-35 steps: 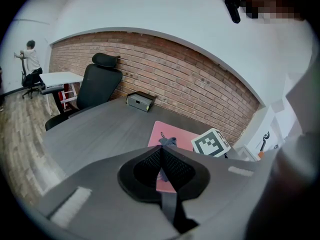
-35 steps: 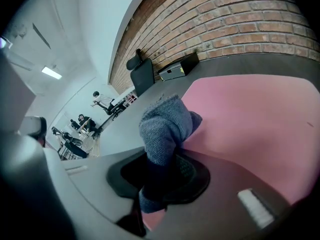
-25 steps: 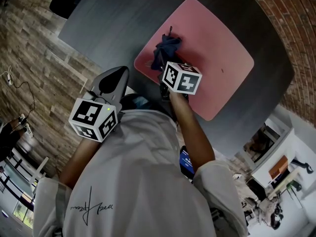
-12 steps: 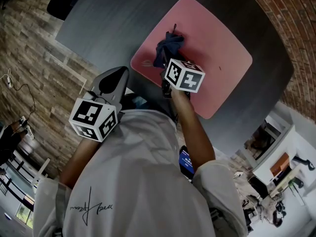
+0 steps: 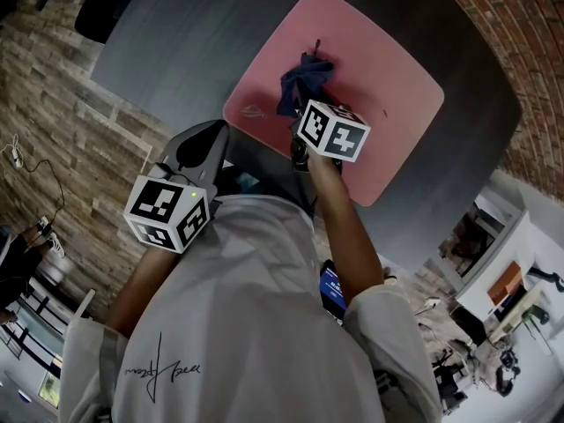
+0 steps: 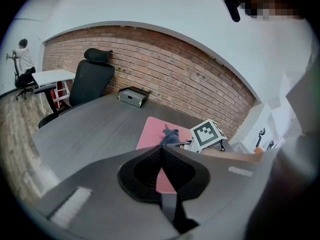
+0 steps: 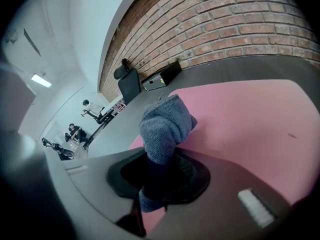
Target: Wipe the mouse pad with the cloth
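A pink mouse pad (image 5: 370,69) lies on the dark grey table (image 5: 185,33). A bunched blue cloth (image 5: 304,82) rests on the pad's left part. My right gripper (image 5: 306,113) is shut on the cloth, its marker cube just behind it. In the right gripper view the cloth (image 7: 165,124) bulges up out of the jaws (image 7: 157,166) and touches the pad (image 7: 250,124). My left gripper (image 5: 204,139) hangs at the table's near edge, off the pad. Its jaws (image 6: 161,156) are shut with nothing in them, pointing toward the pad (image 6: 152,134) and cloth (image 6: 170,135).
A black office chair (image 6: 90,76) stands at the table's far left, and a dark box (image 6: 132,96) sits by the brick wall (image 6: 200,79). The person's torso fills the head view's lower half. People sit in the distance (image 7: 75,131).
My right gripper has slid the cloth a little farther across the pad, away from the near left edge. The left gripper has stayed put.
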Tool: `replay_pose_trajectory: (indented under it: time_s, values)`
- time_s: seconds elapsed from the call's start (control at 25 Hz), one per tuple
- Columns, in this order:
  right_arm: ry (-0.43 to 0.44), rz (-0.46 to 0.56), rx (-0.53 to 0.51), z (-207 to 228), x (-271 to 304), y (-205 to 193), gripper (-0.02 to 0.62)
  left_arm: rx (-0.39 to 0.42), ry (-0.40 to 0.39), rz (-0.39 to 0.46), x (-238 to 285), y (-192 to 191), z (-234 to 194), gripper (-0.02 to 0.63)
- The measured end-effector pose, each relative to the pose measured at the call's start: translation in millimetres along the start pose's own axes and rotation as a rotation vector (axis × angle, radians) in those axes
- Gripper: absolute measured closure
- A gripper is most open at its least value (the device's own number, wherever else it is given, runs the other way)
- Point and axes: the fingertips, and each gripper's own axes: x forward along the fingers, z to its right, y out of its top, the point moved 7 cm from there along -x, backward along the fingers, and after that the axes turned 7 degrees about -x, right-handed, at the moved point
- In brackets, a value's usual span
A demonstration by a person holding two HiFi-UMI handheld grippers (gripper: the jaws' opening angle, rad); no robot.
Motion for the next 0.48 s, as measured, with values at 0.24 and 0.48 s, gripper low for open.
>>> replay_pose_trajectory:
  time_s: [0.24,0.48]
  values:
    - [-0.036,0.01,0.014,17,-12,0,0.517,0.012,-0.024,-0.012,6,-1,8,0.594]
    - [-0.066,0.016,0.033,31,-24,-4,0.517,0.029,-0.053,-0.026,14,0,19,0.594]
